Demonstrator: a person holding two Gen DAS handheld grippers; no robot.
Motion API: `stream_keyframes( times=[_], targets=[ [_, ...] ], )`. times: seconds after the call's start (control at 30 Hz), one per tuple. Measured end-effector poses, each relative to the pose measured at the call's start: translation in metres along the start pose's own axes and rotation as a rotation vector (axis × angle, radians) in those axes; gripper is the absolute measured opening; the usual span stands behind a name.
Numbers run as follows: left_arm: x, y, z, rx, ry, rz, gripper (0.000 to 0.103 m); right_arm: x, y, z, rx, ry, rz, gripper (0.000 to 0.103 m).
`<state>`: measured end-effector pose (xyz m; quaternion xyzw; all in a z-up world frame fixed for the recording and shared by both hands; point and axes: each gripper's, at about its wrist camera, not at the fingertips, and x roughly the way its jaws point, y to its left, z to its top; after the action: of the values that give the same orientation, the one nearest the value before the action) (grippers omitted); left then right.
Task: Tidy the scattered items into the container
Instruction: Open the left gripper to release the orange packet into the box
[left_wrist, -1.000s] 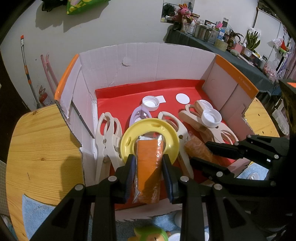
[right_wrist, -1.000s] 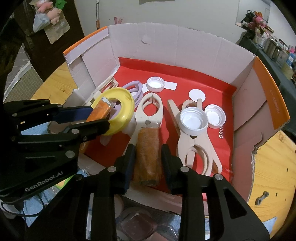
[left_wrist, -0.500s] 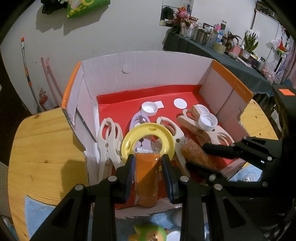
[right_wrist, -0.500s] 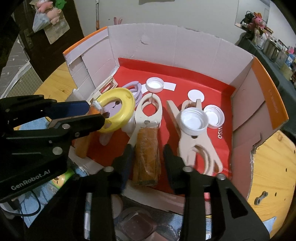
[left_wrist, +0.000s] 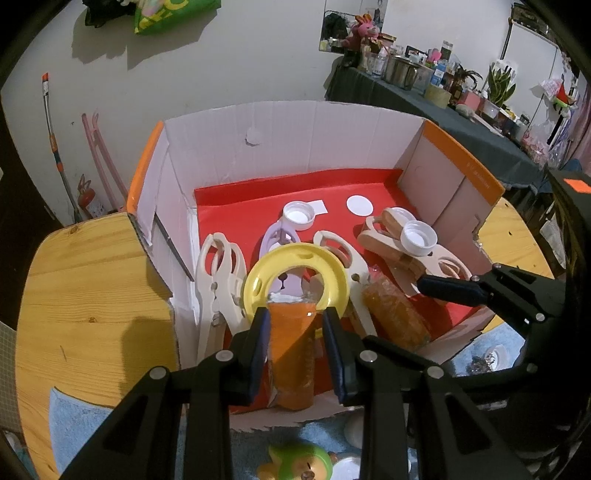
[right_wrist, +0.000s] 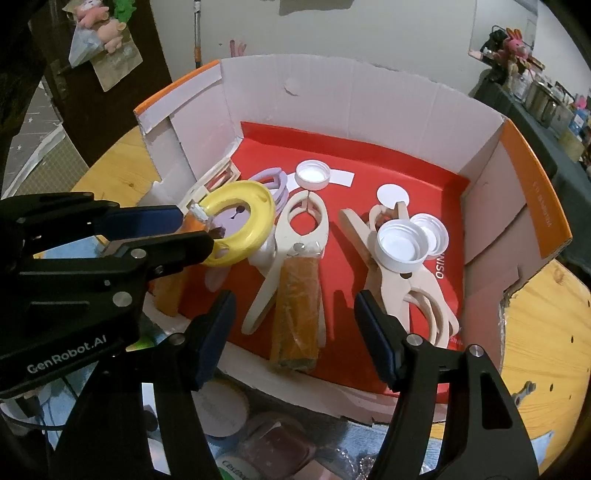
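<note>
Orange, crinkly plastic-wrapped snack bars, light and soft, go into the white-walled cardboard box (left_wrist: 332, 140).
Left gripper (left_wrist: 295, 345) clamps one wrapped bar (left_wrist: 291, 354) mid-length; right gripper (right_wrist: 295, 325) jaws are opening, pads clear of its bar (right_wrist: 297, 310) lying between them.

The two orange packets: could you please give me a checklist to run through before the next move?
1. Right gripper jaws opening, pads off its orange packet: ok.
2. That packet lies inside the cardboard box: ok.
3. Left gripper shut on the other orange packet: ok.
4. Left packet let go into the box: not ok.
5. Yellow ring clear of the left packet: cannot tell.
</note>
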<state>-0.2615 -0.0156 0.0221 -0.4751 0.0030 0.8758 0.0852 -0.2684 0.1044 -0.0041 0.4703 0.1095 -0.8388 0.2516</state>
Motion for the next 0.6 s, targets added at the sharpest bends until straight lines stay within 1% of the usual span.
stream_keyframes(
  times=[0.23,0.3,0.37,0.53,0.6],
  targets=[
    [-0.014,-0.003,0.000,0.002,-0.021,-0.010,0.033,-0.015,0.006,-0.001,-0.014,-0.029,0.008,0.065],
    [-0.024,-0.005,-0.001,0.003,-0.036,-0.013,0.037,-0.024,0.008,-0.002,-0.021,-0.043,0.013,0.067],
    [-0.033,-0.006,-0.001,0.010,-0.052,-0.018,0.041,-0.032,0.010,-0.004,-0.021,-0.056,0.014,0.071],
    [-0.061,-0.012,-0.007,0.034,-0.094,-0.026,0.048,-0.056,0.017,-0.015,-0.035,-0.091,0.012,0.071],
    [-0.072,-0.014,-0.012,0.044,-0.107,-0.028,0.053,-0.067,0.019,-0.021,-0.040,-0.106,0.013,0.071]
  ],
)
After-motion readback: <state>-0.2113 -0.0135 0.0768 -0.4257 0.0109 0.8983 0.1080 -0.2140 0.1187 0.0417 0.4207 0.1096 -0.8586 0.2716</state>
